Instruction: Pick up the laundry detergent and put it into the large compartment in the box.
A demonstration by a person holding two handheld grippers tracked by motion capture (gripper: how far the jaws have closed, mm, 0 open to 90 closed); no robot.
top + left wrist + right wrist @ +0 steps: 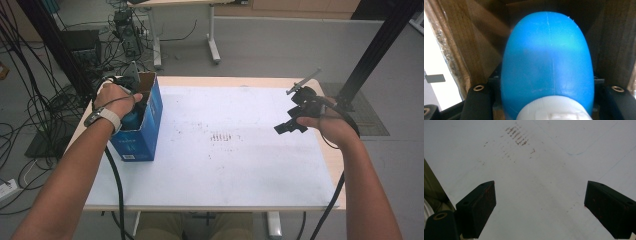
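Left gripper [541,110] clamped on blue bottle [546,65] inside cardboard box [145,115], long axis running straight ahead from fingers, base toward box bottom. Right gripper [539,207] wide open, empty, well apart.

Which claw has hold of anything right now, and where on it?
The left claw is shut on the blue bottle, gripping its sides just past the white cap, inside the cardboard box. The right claw is open above the table, holding nothing.
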